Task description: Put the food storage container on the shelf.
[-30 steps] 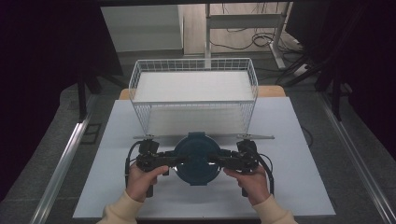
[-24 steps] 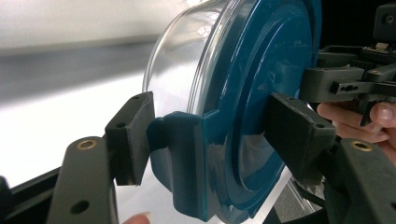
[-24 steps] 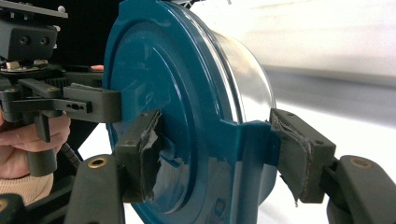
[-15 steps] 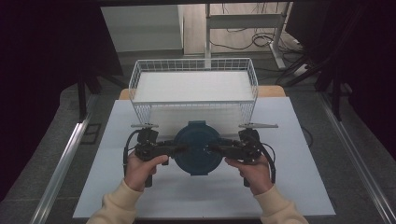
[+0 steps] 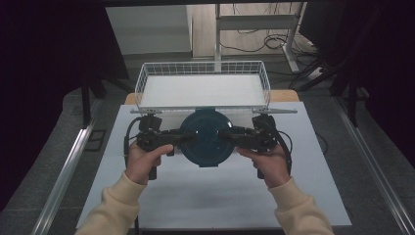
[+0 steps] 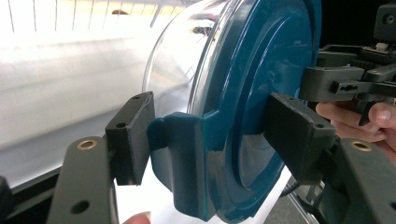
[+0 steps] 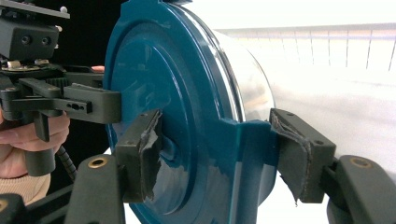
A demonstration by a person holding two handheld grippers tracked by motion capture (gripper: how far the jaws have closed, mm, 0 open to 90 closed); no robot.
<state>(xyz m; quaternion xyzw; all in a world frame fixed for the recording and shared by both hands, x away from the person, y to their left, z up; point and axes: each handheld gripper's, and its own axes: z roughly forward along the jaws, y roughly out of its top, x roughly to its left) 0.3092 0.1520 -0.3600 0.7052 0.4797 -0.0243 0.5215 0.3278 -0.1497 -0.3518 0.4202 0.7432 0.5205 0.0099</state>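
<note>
A round container (image 5: 205, 138) with a dark teal lid (image 6: 261, 93) and a clear bowl (image 6: 182, 60) hangs between both grippers, above the white table just in front of the wire basket (image 5: 147, 83). My left gripper (image 5: 188, 137) is shut on the container's left side, its pads (image 6: 133, 137) clamping across the lid's latch tab. On the opposite side my right gripper (image 5: 222, 134) is shut on the lid (image 7: 168, 93) and bowl, one worn pad (image 7: 140, 154) pressed against the lid face. The left gripper view has my left gripper (image 6: 215, 140) low in the middle; the right gripper view has my right gripper (image 7: 219, 156) likewise.
The white wire basket stands at the table's far edge with a flat white floor (image 5: 203, 90) inside. A white mat (image 5: 220, 196) covers the table in front of the person's sleeves. Metal rails (image 5: 63, 176) run along both sides, and dark stands flank the table.
Both grippers have carried the container away from the person, from mid-table up to the basket's near wall. Their hold on it is unchanged.
</note>
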